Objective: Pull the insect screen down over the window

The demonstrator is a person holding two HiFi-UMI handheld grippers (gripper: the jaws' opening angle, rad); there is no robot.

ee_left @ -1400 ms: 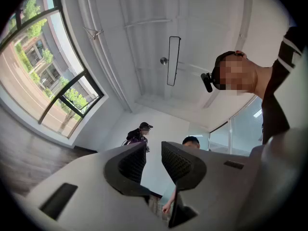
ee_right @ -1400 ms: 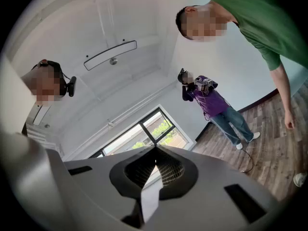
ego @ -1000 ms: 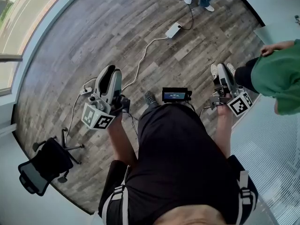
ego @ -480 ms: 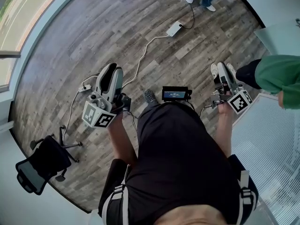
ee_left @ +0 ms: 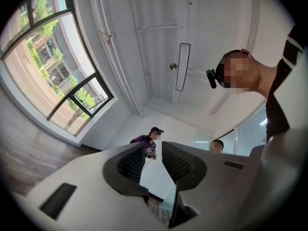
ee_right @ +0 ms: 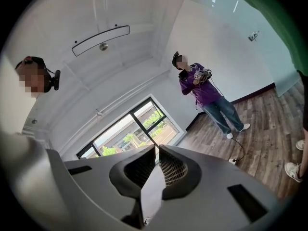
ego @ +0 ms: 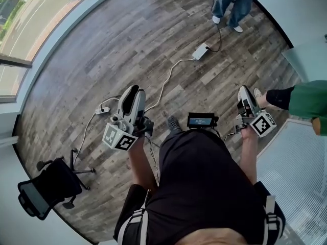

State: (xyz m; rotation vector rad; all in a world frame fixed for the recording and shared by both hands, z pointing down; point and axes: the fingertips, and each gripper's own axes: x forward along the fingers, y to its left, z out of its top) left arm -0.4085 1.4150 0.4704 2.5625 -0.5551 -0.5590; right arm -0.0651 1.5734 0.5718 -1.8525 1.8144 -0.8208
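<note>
Head view looks steeply down on the wearer, dressed in black, standing on a grey-brown wood-plank floor (ego: 127,34). A white-bodied left gripper (ego: 132,91) and a white-bodied right gripper (ego: 244,91) are held out ahead, either side of a small black screen unit (ego: 202,120) at the waist. Left gripper view shows its dark ribbed jaws spread, with a clear gap and nothing between them. Right gripper view shows its jaws drawn close, with only a thin slit of light between the pads and nothing pinched. The large dark-framed window (ego: 18,40) lies at the upper left of head view, well apart from both grippers. In right gripper view it is a wide band whose long axis runs along the white wall, with trees and a building beyond the glass. Where the insect screen sits I cannot tell. A pale, finely lined panel (ego: 296,182) fills the lower right of head view, beside the right arm; whether it is mesh I cannot tell. A white power strip (ego: 201,51) lies on the planks, with its cable trailing toward the wearer. A black office chair (ego: 48,185) stands at lower left, a bystander in jeans (ego: 232,4) at the top, and a green sleeve (ego: 306,98) at the right edge.
</note>
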